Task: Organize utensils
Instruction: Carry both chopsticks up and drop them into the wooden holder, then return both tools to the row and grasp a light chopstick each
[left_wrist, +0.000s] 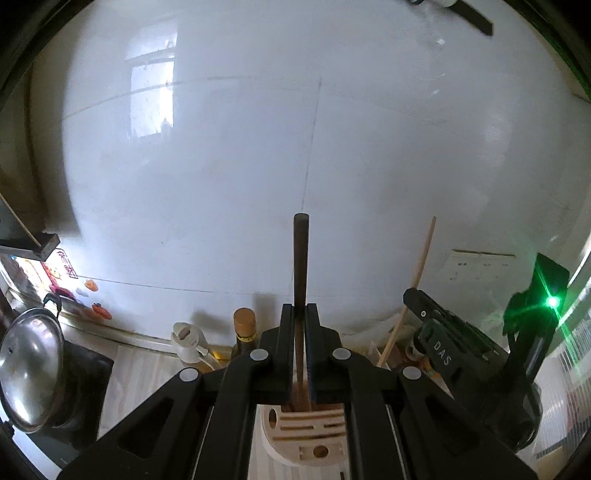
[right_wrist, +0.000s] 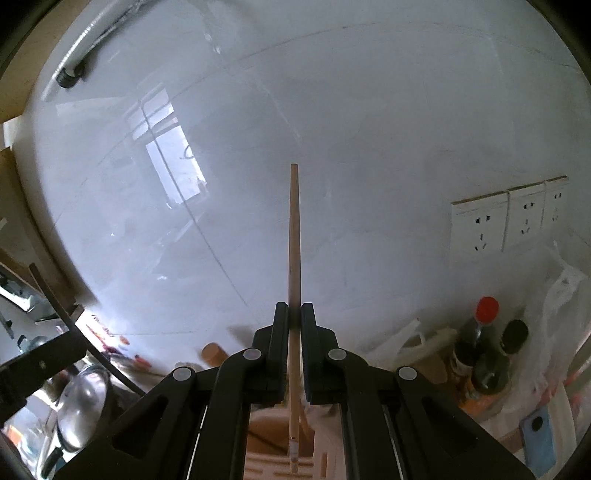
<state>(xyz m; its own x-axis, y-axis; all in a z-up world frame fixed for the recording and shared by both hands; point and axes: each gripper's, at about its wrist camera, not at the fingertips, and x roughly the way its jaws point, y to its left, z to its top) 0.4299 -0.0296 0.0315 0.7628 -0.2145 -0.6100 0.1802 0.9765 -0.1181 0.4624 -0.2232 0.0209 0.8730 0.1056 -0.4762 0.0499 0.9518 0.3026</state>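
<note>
Notably, left wrist view only: the left gripper (left_wrist: 299, 314) was seen clenched on a dark brown round wooden stick (left_wrist: 301, 258), which stood upright between the black jaws with its lower end reaching toward a pale wooden slotted utensil holder (left_wrist: 310, 435) below.
Same view, to the right: the right gripper (left_wrist: 410, 295) was shown from the side, with a thin light bamboo chopstick (left_wrist: 421, 266) slanting up out of it; a green light (left_wrist: 552, 302) glared beyond it.
Same view, left side: a shiny steel pot lid (left_wrist: 29, 373) was seen on a dark stove (left_wrist: 85, 387), and a brown-capped dark bottle (left_wrist: 244, 332) and a white spouted container (left_wrist: 188, 343) were set against the wall.
Right wrist view only: the right gripper (right_wrist: 294, 314) was shown grasping the light chopstick (right_wrist: 294, 240) tightly, the stick rising straight from the jaws and its lower end hanging over the pale holder (right_wrist: 266, 443), which was blurred there.
Right wrist view, right side: a red-capped sauce bottle (right_wrist: 480, 332), a black-capped dark bottle (right_wrist: 506, 354), white plastic bags (right_wrist: 561, 288) and a blue phone case (right_wrist: 539, 435) were gathered.
Surface: a light wood-grain counter (left_wrist: 140, 373) was seen under the holder.
Room: a glossy white tiled wall (right_wrist: 369, 129) carried a window's reflection, and three white wall sockets (right_wrist: 509, 218) were mounted on it.
</note>
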